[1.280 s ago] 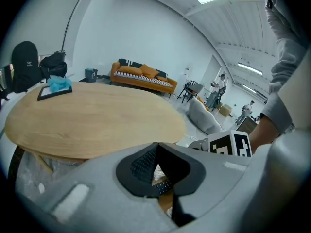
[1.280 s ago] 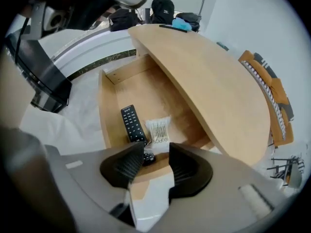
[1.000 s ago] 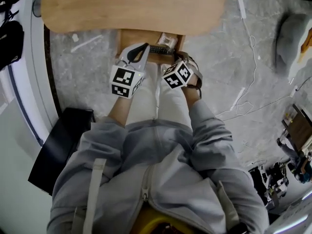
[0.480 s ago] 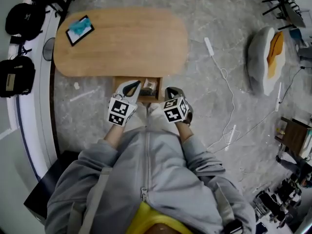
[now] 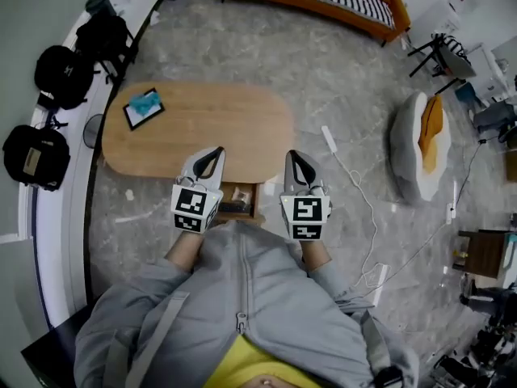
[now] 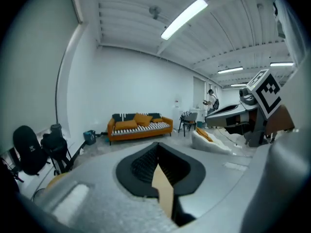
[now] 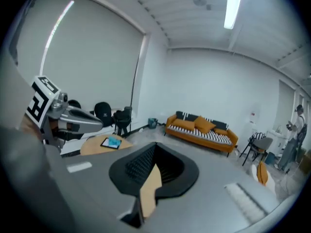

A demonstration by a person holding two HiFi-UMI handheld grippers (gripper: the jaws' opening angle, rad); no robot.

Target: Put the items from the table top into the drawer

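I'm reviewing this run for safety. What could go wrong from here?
The drawer stands open by the person's legs and may get bumped. The flat blue-and-black item lies near the table edge; the left hand-held gripper and right hand-held gripper are shut and empty, and a poor pinch might slide it off. A white power strip and its cable on the floor could catch a foot.

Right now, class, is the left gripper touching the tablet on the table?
Apart. In the head view, bare table lies between the left gripper and the tablet at its left end.
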